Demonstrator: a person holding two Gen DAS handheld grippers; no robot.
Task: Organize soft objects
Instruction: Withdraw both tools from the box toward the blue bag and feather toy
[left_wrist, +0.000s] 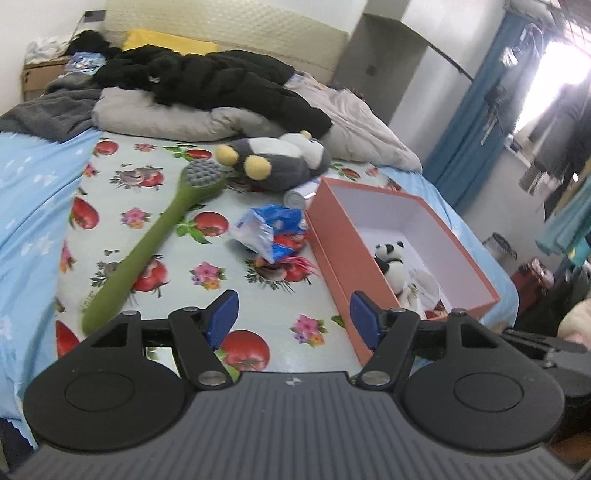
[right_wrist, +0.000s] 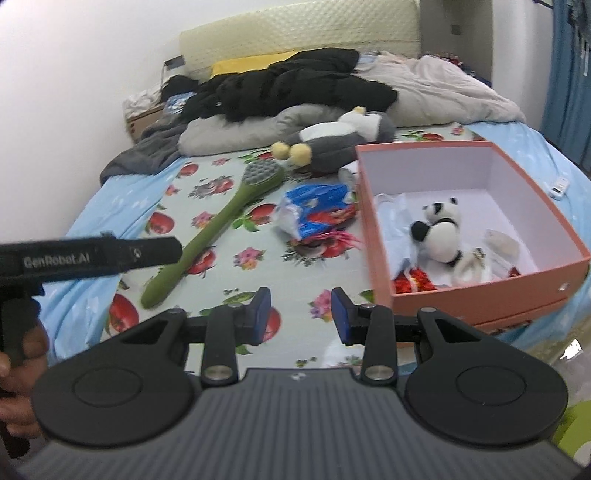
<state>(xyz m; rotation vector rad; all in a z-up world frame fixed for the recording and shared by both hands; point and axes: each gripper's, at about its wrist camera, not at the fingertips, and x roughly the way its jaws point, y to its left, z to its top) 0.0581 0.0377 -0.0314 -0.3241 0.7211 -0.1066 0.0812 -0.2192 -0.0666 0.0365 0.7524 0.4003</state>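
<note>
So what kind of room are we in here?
Most likely a bedroom: a bed with a fruit-and-flower printed sheet, a cream padded headboard against the wall, and rumpled grey and beige bedding piled near it.

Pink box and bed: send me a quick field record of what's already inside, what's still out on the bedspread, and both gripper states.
box: pink box, open, on the bed's right side
inside: panda plush, some white and red items
still out: grey plush, green brush, blue packet
bedspread: fruit print
left gripper: open, empty
right gripper: open, empty
</note>
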